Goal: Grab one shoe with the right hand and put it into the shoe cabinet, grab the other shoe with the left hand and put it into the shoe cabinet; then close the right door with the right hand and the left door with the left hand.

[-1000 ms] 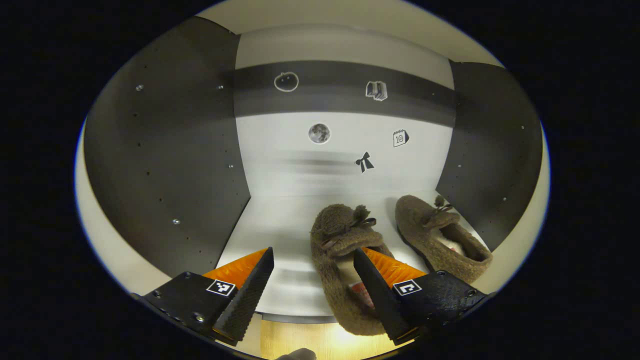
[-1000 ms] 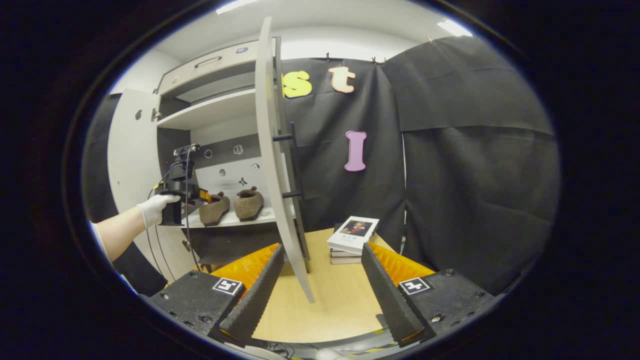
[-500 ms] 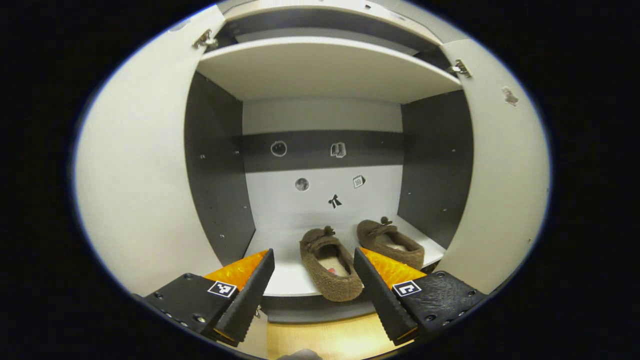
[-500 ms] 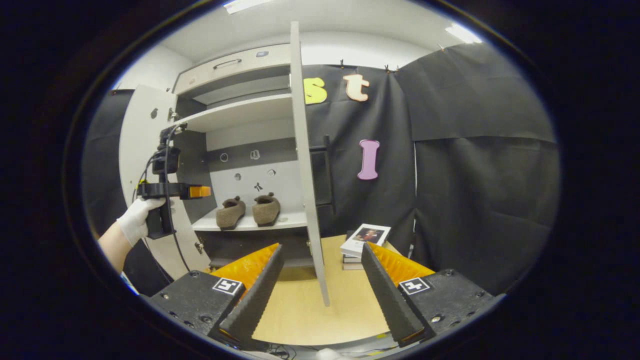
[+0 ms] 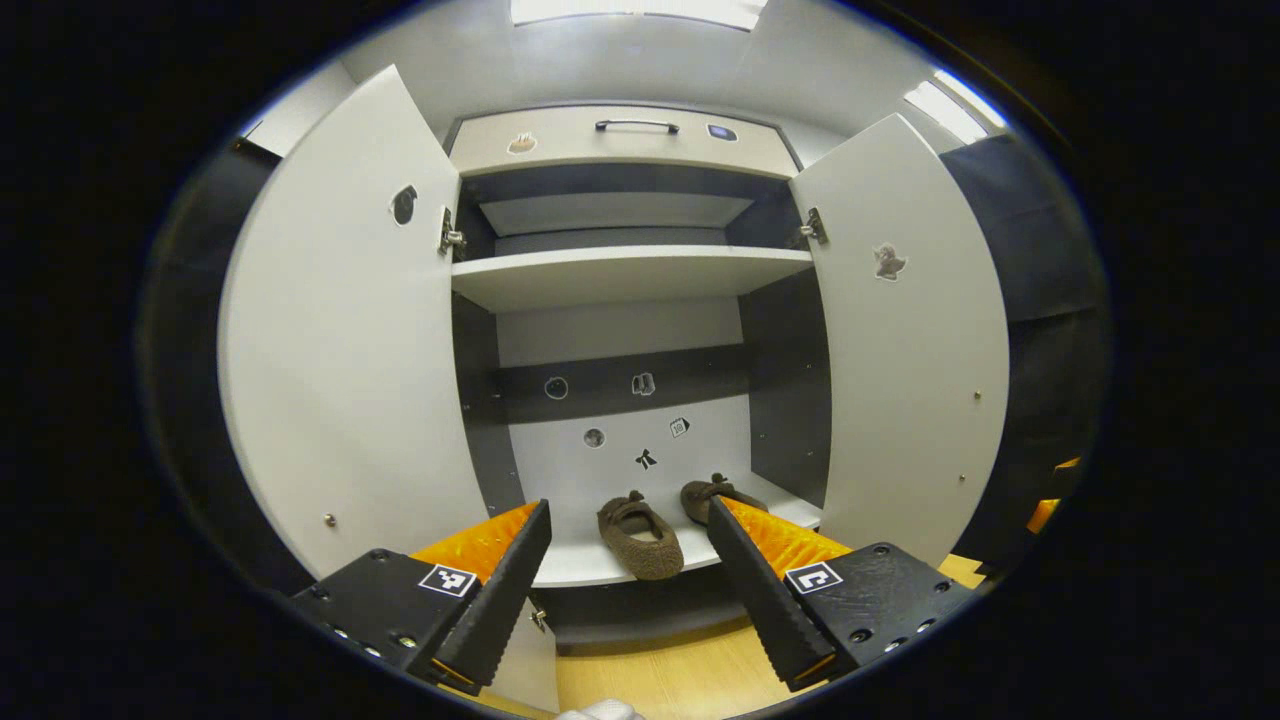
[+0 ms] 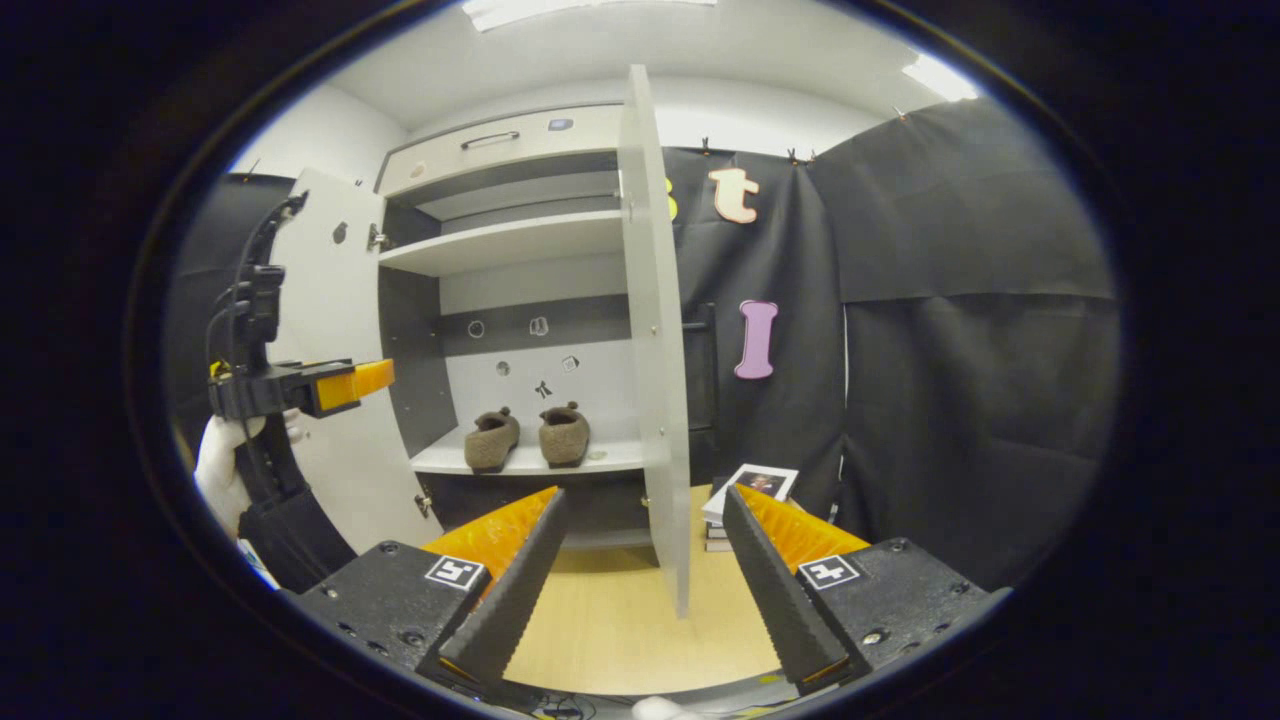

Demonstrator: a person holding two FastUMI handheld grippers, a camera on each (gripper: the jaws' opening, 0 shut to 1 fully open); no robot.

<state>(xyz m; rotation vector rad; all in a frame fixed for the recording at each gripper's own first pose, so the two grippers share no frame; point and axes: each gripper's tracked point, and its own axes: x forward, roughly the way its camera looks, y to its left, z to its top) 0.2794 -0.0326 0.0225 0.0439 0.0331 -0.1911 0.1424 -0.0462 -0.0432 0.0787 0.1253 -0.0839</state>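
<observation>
Two brown fuzzy shoes stand side by side on the cabinet's lower shelf [image 5: 580, 565]: the left shoe [image 5: 640, 535] [image 6: 492, 440] and the right shoe [image 5: 712, 492] [image 6: 564, 433], partly behind my finger in the left gripper view. My left gripper [image 5: 628, 508] is open and empty, well back from the shelf; in the right gripper view it [image 6: 345, 385] hangs left of the cabinet in a gloved hand [image 6: 215, 470]. My right gripper [image 6: 645, 495] is open and empty, facing the edge of the right door [image 6: 655, 330]. Both doors stand open: the left door [image 5: 340, 330] and the right door [image 5: 905, 340].
An upper shelf [image 5: 620, 275] and a drawer with a handle [image 5: 637, 125] sit above the shoes. A stack of books [image 6: 752, 485] lies on the wooden surface [image 6: 610, 610] to the right of the door. Black cloth walls close the right side.
My left gripper has pulled straight back out of the cabinet, leaving the shoe on the shelf. The right gripper's view has shifted so the right door sits more centred.
</observation>
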